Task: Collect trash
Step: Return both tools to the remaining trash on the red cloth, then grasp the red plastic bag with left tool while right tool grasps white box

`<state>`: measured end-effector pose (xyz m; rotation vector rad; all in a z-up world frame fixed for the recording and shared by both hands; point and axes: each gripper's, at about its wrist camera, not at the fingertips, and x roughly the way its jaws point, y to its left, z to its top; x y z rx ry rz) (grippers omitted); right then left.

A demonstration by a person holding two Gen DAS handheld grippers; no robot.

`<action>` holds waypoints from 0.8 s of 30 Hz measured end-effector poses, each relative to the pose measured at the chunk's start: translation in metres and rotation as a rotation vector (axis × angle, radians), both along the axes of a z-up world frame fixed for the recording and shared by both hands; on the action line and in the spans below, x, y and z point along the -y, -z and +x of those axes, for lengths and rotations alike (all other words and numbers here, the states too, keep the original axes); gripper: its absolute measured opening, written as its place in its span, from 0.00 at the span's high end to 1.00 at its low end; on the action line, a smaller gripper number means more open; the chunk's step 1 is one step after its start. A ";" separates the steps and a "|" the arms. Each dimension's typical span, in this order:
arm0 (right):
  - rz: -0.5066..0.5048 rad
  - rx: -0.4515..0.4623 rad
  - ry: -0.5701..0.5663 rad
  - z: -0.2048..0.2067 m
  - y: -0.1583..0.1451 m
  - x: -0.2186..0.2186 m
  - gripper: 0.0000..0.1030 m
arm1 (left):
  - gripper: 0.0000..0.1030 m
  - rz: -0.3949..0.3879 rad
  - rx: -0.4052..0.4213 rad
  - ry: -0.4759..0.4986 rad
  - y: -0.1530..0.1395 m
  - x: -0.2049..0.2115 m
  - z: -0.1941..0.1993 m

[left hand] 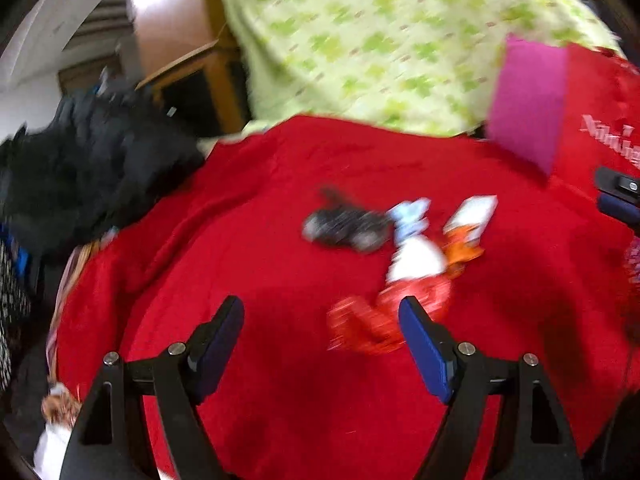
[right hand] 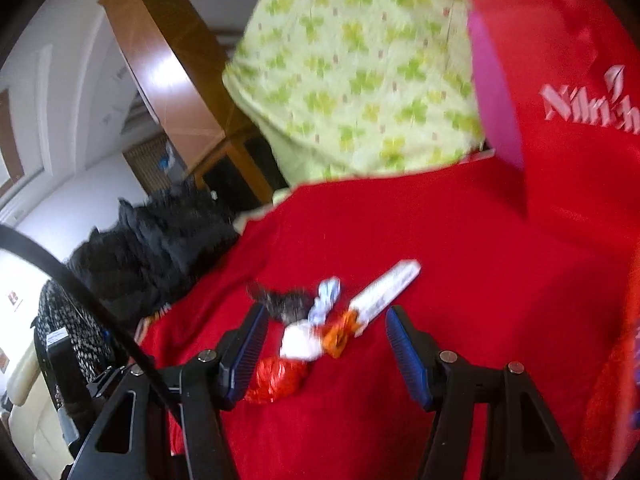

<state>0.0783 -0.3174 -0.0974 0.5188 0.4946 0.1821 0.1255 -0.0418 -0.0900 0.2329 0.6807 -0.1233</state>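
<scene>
Trash: a heap of wrappers (left hand: 400,256) lies on the red cloth (left hand: 260,240), mid-cloth.
Left gripper (left hand: 322,320): jaws apart, empty, just short of the heap.
Right gripper (right hand: 324,338): jaws apart, nothing clamped, heap beyond its tips.
Around: red bag (right hand: 572,120) behind the heap; green patterned fabric (left hand: 380,40) beyond; dark clothes (left hand: 92,160) left.
Unclear: motion blur smears the wrappers.

White walls (right hand: 80,184), glossy wooden cabinet (right hand: 168,64) — perhaps a wardrobe
</scene>
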 end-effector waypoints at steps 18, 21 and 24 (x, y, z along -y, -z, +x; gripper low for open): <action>0.298 -0.392 -0.101 0.132 0.110 -0.034 0.36 | 0.22 -0.182 -0.139 0.103 0.047 -0.022 0.036; 0.309 -0.374 -0.001 0.133 0.107 -0.010 0.36 | 0.22 -0.210 -0.130 0.161 0.043 -0.009 0.043; 0.334 -0.357 0.075 0.139 0.100 0.016 0.36 | 0.17 -0.221 -0.130 0.211 0.043 0.009 0.052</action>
